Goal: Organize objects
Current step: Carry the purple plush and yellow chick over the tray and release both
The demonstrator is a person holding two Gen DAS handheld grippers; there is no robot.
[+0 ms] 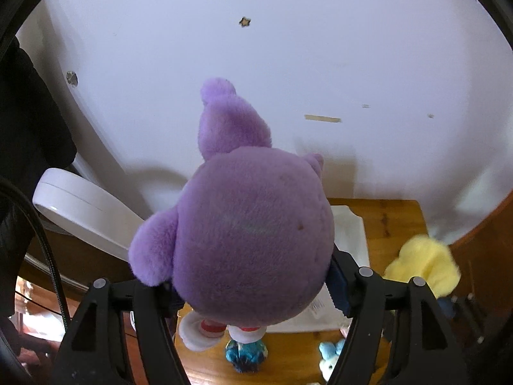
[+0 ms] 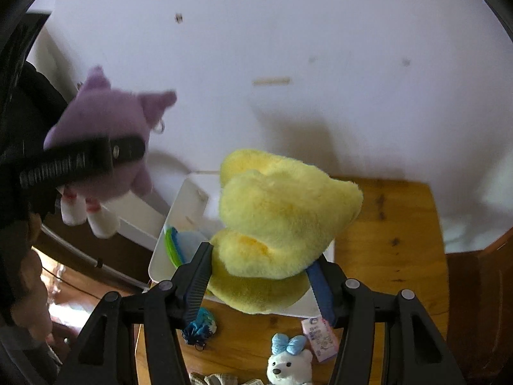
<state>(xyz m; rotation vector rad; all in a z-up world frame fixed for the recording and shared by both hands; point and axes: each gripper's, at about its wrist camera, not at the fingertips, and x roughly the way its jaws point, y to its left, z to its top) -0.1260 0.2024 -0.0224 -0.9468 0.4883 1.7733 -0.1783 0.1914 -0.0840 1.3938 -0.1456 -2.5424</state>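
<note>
Purple plush toy [image 1: 253, 237] fills the middle of the left wrist view, clamped between the pads of the left gripper [image 1: 256, 292] and held up in front of a white wall [image 1: 288, 64]. In the right wrist view the same toy shows at the left edge, in the air, well apart from the yellow plush toy [image 2: 282, 227], which sits at the centre pinched between the right gripper's [image 2: 259, 285] pads, its soft body bulging over them.

Just below the yellow toy a white bin [image 2: 189, 221] stands on a wooden table [image 2: 391, 224]; green and blue strips [image 2: 174, 245] lie inside it at its left wall, and the rest of its inside is hidden.

At the lower edge of that view a small white bear with a blue bow [image 2: 288, 364] lies on the table, beside a pink packet [image 2: 320, 337] whose print is too small to read. A blue tuft [image 2: 200, 324] lies at the lower left of the table.
</note>
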